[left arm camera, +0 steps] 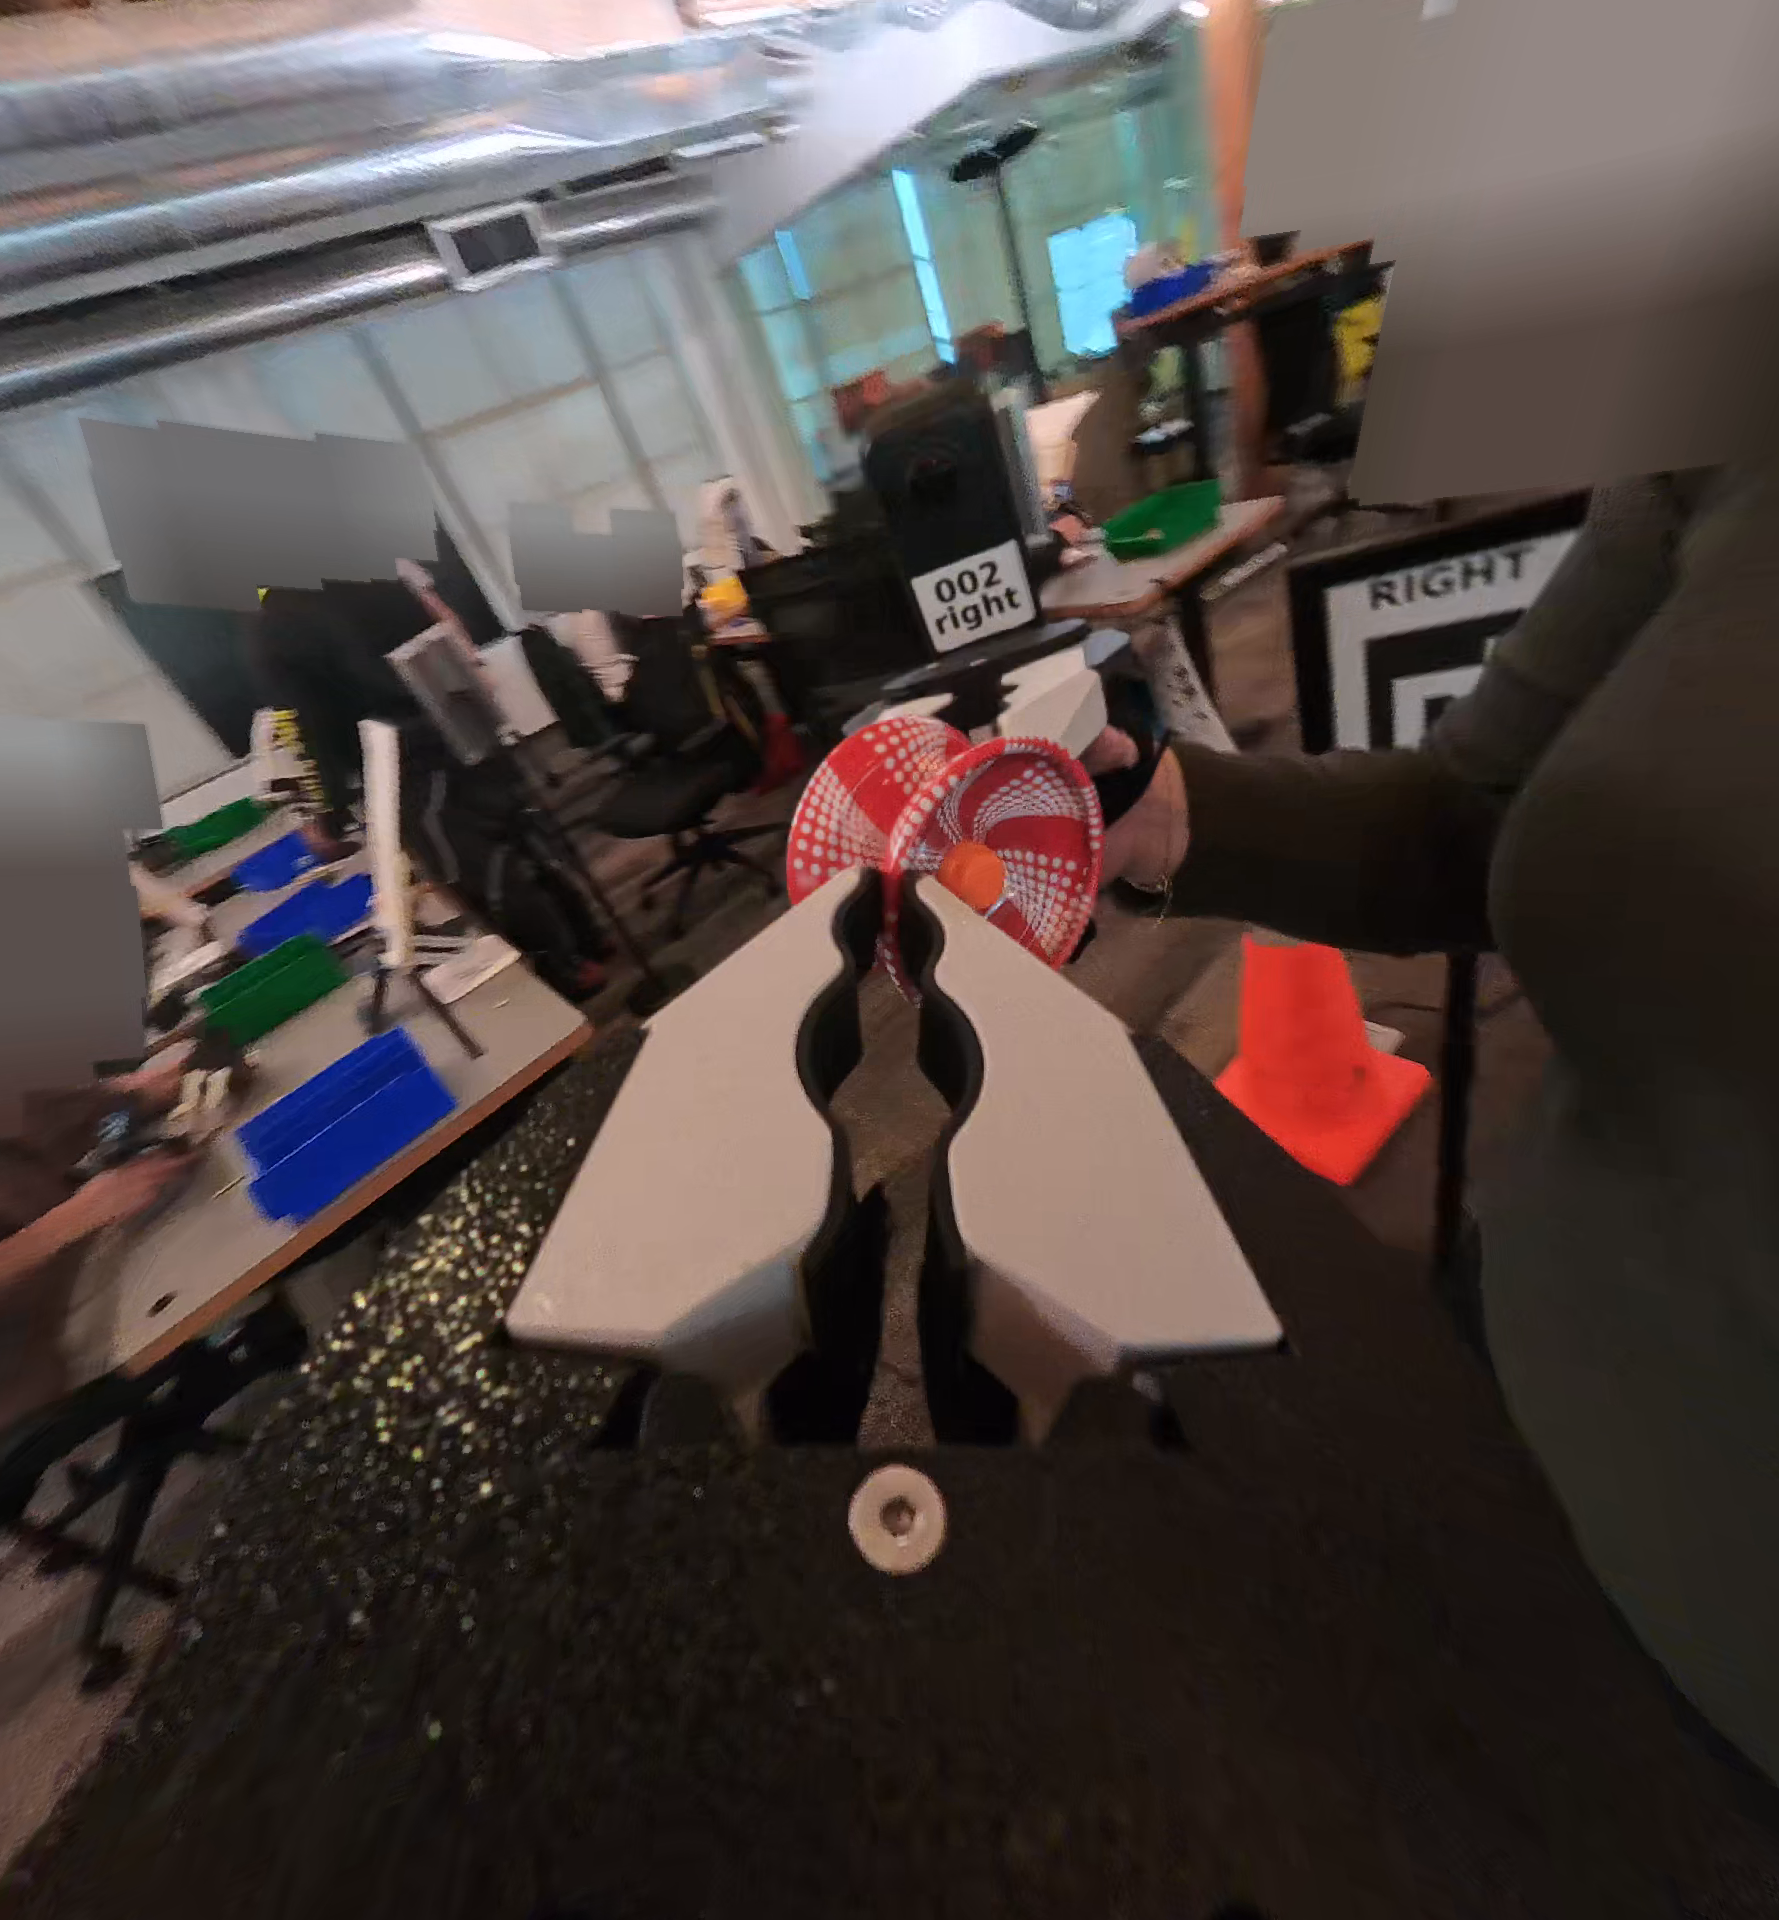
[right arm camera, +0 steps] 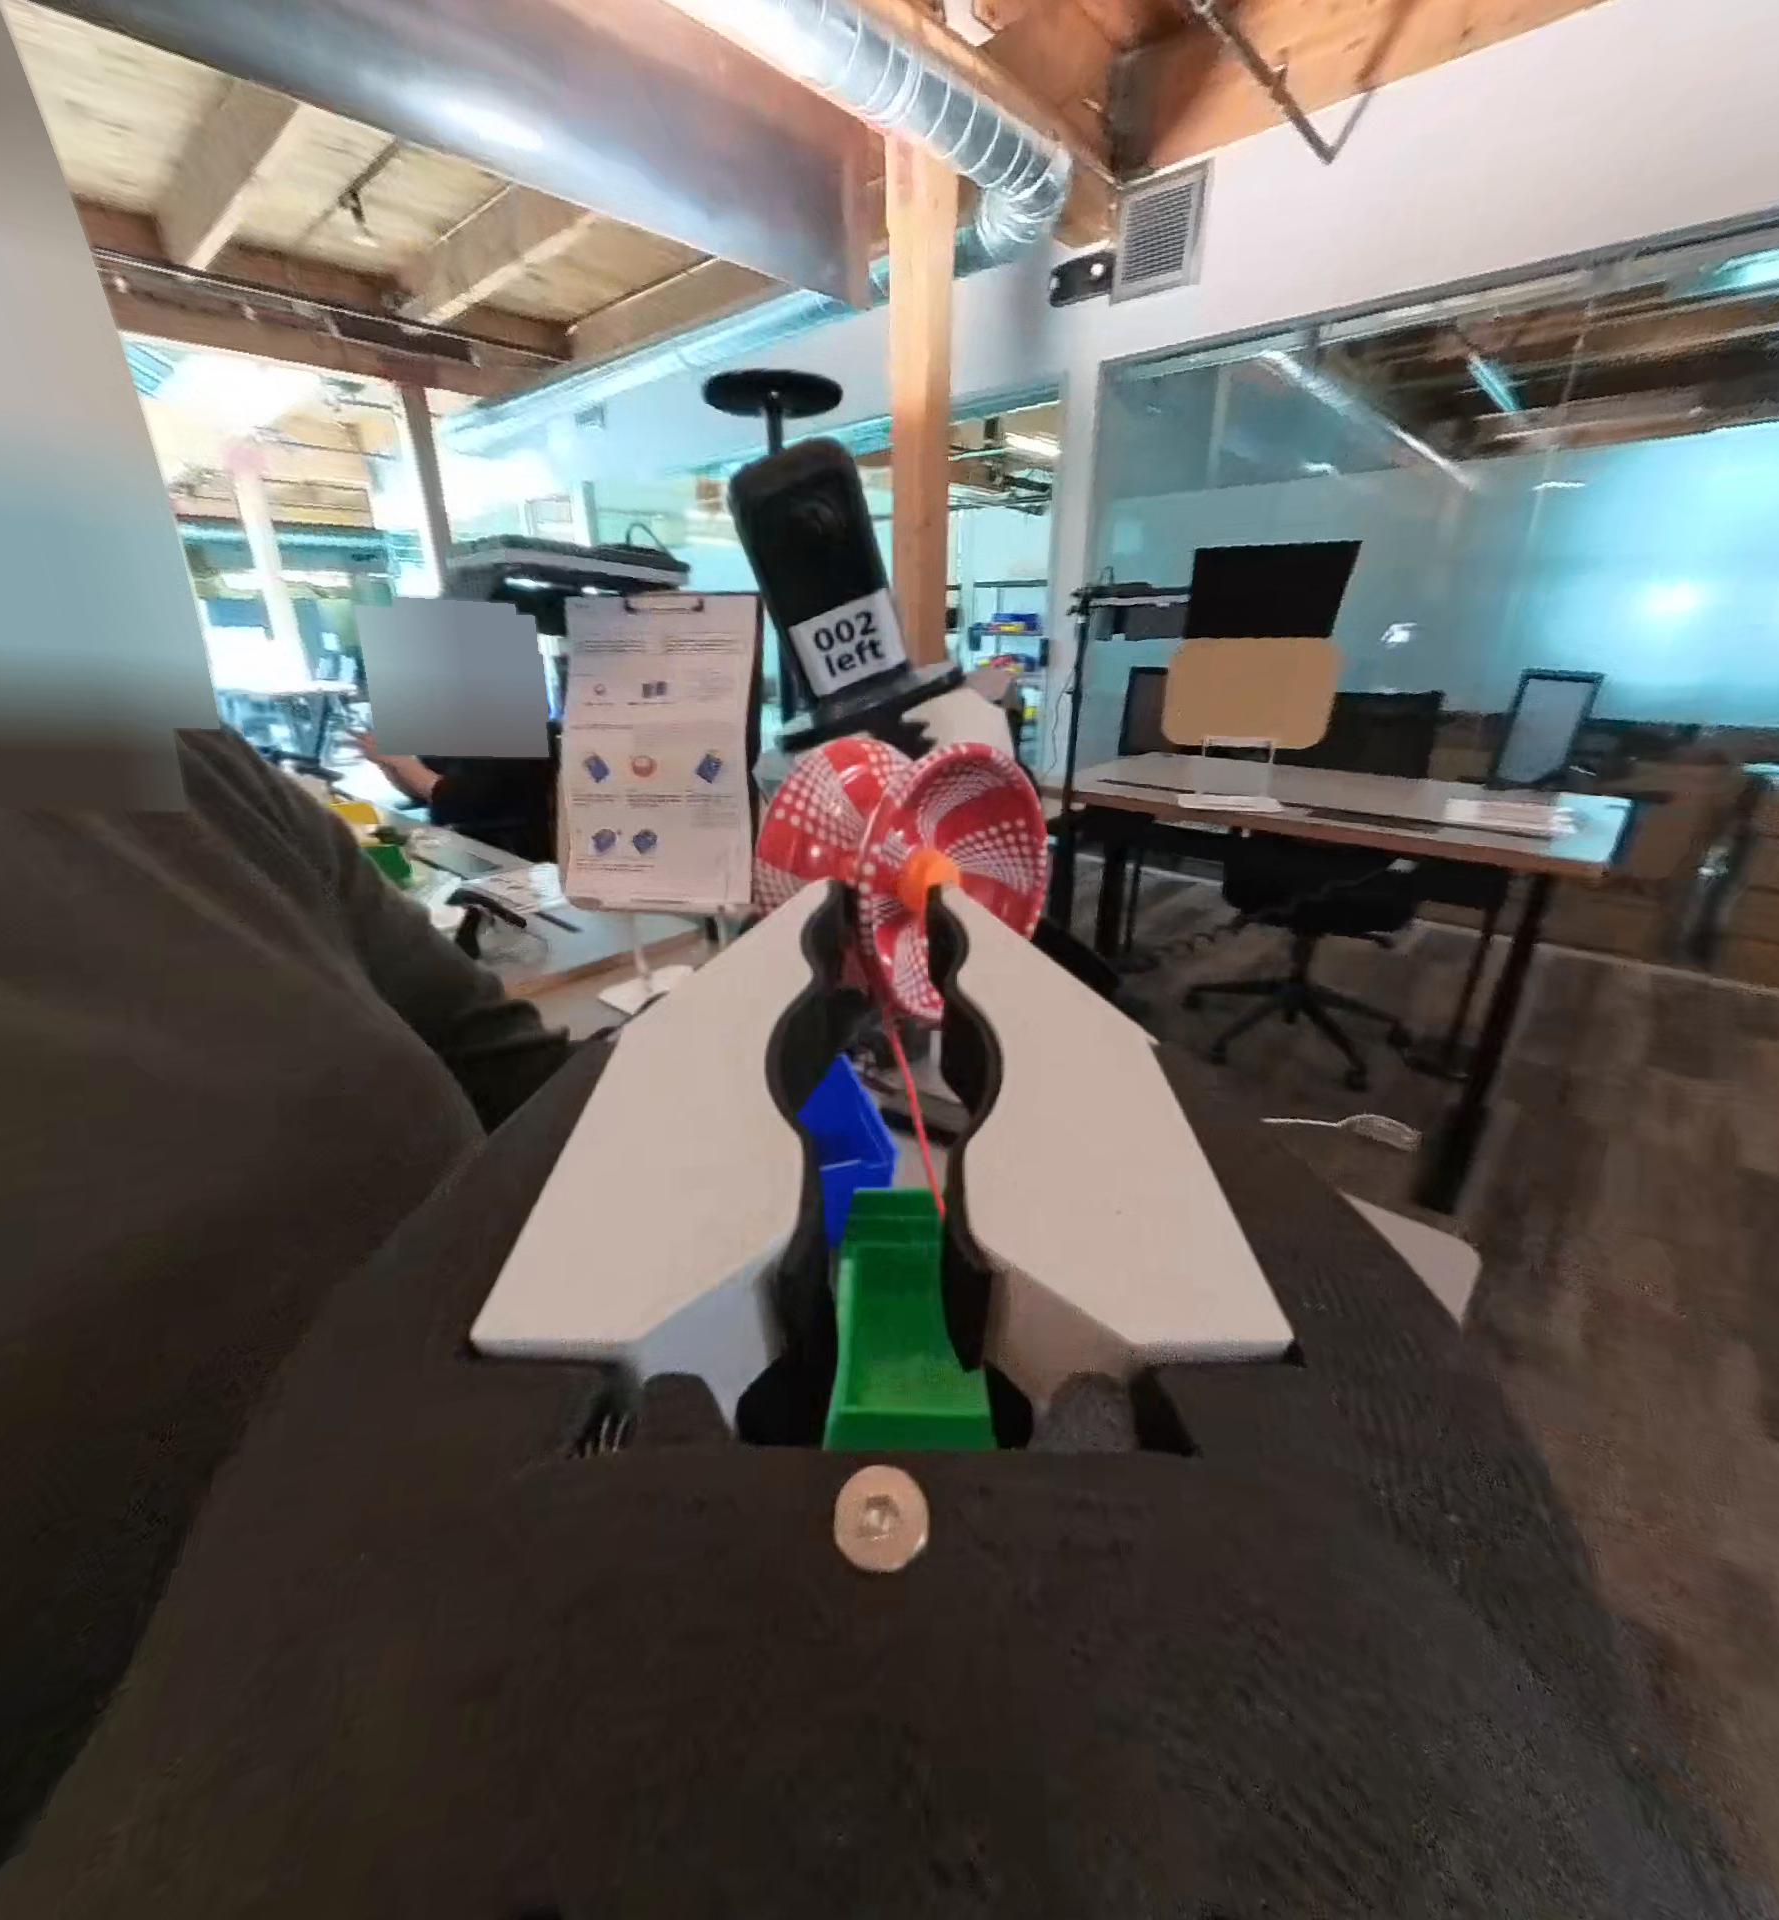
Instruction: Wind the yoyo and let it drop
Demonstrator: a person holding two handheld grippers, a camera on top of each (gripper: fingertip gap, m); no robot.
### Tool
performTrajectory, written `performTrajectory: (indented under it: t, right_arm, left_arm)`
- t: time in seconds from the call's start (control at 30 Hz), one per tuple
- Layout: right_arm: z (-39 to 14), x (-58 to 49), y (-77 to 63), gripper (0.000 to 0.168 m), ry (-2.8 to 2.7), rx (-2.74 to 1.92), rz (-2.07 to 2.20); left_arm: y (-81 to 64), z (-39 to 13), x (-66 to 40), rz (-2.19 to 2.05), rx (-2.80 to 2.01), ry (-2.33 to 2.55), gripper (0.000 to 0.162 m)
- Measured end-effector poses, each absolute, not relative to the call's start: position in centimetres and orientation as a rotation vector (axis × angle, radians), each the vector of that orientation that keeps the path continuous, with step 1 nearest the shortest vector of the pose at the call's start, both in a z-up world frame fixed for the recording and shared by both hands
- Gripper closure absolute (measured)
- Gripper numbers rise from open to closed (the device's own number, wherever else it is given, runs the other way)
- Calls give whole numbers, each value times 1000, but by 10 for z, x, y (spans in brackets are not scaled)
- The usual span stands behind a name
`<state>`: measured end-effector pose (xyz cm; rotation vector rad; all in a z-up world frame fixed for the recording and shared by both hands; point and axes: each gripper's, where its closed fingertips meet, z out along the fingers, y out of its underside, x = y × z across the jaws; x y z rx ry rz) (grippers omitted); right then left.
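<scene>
Red with white dots, the yoyo [left arm camera: 942, 836] is held up in mid-air between two sets of grey tongs that face each other. The left tongs [left arm camera: 895, 894] are pressed nearly together, their tips pinching the rim of one of the yoyo's two flared halves. In the right wrist view the same yoyo [right arm camera: 900, 868] sits at the tips of the right tongs [right arm camera: 890, 904], which are likewise drawn close and pinch a rim of it. A small orange hub [right arm camera: 924, 864] shows at the centre of the nearer half. A thin red string [right arm camera: 914, 1101] hangs from the yoyo, running down through the gap between the right tongs. In the left wrist view a hand [left arm camera: 1139, 821] in a dark green sleeve grips the far tool just behind the yoyo. An orange traffic cone [left arm camera: 1311, 1060] stands on the floor below and to the right. A desk [left arm camera: 365, 1174] to the left carries blue and green bins. Through the gap in the right tongs a green bin [right arm camera: 900, 1340] and a blue bin [right arm camera: 849, 1127] are visible.
</scene>
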<state>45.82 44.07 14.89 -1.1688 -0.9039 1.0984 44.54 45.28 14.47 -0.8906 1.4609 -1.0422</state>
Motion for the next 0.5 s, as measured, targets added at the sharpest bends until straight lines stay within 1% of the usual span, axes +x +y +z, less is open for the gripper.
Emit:
performTrajectory:
  t: [0.03, 0.07, 0.1, 0.2, 0.23, 0.3, 0.37, 0.4, 0.43, 0.47, 0.5]
  right_arm:
    - [146, 472, 434, 157, -874, -1184, 1085]
    - [143, 486, 429, 153, -839, -1207, 1074]
    - [140, 499, 421, 154, -817, -1220, 1066]
    - [131, 534, 392, 167, -795, -1251, 1037]
    - [128, 545, 380, 167, -802, -1250, 1021]
    - [127, 570, 366, 168, -728, -1250, 945]
    - [128, 602, 360, 168, -599, -1263, 833]
    - [132, 619, 358, 168, -517, -1255, 779]
    - [135, 637, 356, 168, -434, -1246, 716]
    - [136, 653, 354, 168, -372, -1246, 650]
    - [134, 667, 352, 168, -323, -1253, 584]
  left_arm:
    - [448, 143, 459, -1056, -869, 1514, 161]
    - [442, 141, 473, -1078, -843, 1564, 161]
    - [436, 138, 486, -1108, -813, 1610, 161]
    - [413, 125, 534, -1206, -739, 1758, 161]
    - [402, 123, 547, -1276, -699, 1790, 160]
    - [389, 123, 577, -1364, -669, 1784, 160]
    - [386, 129, 612, -1431, -692, 1659, 159]
    - [387, 132, 627, -1494, -710, 1560, 152]
    - [384, 132, 637, -1586, -717, 1473, 126]
    - [381, 128, 648, -1701, -744, 1394, 92]
    - [376, 119, 660, -1821, -790, 1337, 76]
